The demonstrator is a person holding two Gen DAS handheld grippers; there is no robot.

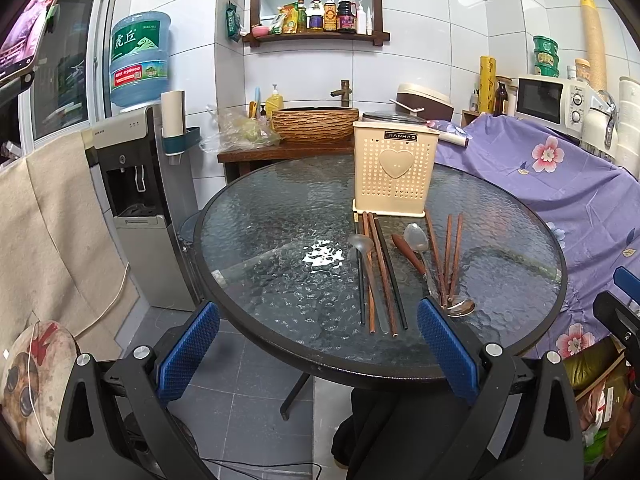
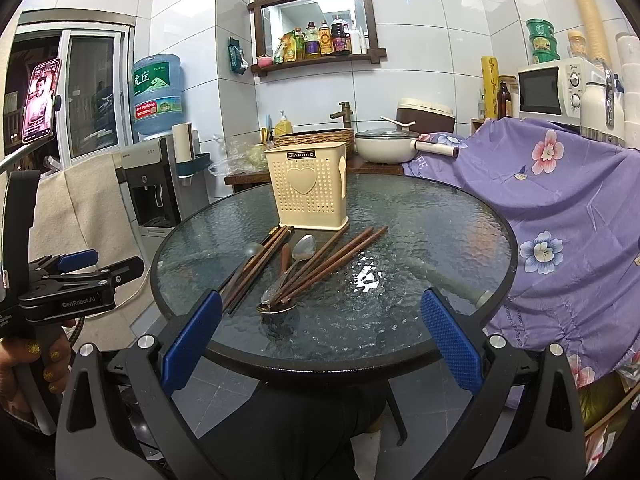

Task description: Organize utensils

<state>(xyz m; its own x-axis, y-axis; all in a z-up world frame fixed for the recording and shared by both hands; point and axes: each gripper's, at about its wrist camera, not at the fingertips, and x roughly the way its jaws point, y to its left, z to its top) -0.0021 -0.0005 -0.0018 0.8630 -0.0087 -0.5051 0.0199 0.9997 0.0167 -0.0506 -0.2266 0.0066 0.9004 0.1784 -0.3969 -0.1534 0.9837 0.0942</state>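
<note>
table point(image 1: 256, 216): rippled glossy glass | chopsticks point(image 1: 450, 256): wood | holder point(image 1: 394, 172): perforated plastic

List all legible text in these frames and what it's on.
"JIANHAO": black label on the cream perforated plastic utensil holder.
"虎丘": green label of the blue water jug.
"GenRobot.AI": black body of the left gripper.
Red strip on the jug, shelf bottle labels, microwave markings, purple cloth print: too small or blurred to read.

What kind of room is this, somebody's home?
Most likely a small home kitchen or dining corner: a microwave on the counter, a shelf of sauce bottles, a water dispenser, and a round glass table with chopsticks and spoons.
</note>
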